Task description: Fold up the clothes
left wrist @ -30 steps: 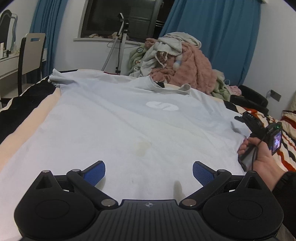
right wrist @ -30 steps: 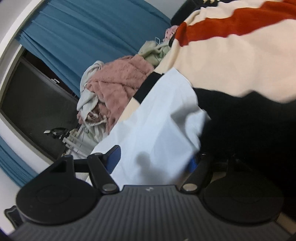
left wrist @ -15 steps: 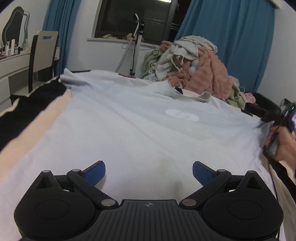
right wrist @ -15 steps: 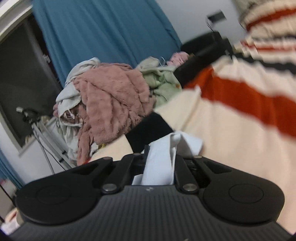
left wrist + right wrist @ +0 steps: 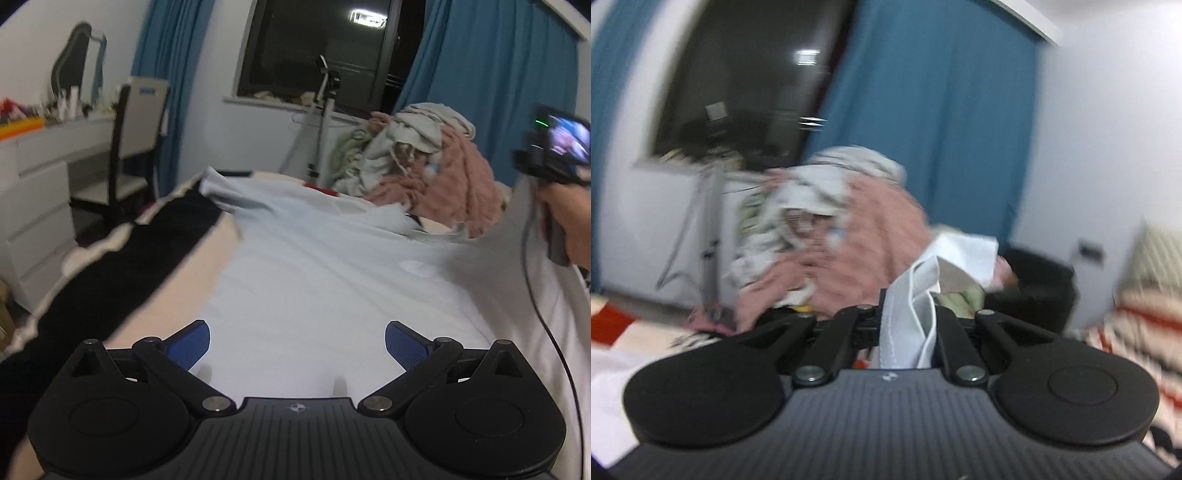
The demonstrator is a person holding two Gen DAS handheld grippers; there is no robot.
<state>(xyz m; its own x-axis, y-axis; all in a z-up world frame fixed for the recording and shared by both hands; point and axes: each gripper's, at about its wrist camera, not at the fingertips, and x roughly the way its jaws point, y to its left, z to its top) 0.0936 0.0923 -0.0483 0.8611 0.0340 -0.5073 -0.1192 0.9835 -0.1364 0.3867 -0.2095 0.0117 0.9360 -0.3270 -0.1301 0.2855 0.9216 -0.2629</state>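
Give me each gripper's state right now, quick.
Left gripper: jaws open, empty, over the pale blue T-shirt.
Right gripper: jaws shut on a bunched edge of the T-shirt, lifted.

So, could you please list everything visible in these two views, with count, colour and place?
T-shirt: one, pale blue, spread on the bed, right edge lifted.
Bedspread: one, black and cream, under the shirt.
Clothes pile: one, pink, white and green, at the far end of the bed.
Curtains: two, blue, flanking the window.
Chair: one, white, at the desk.
Tripod: one, by the window.
Left gripper: open, above the shirt.
Right gripper: shut on shirt fabric.
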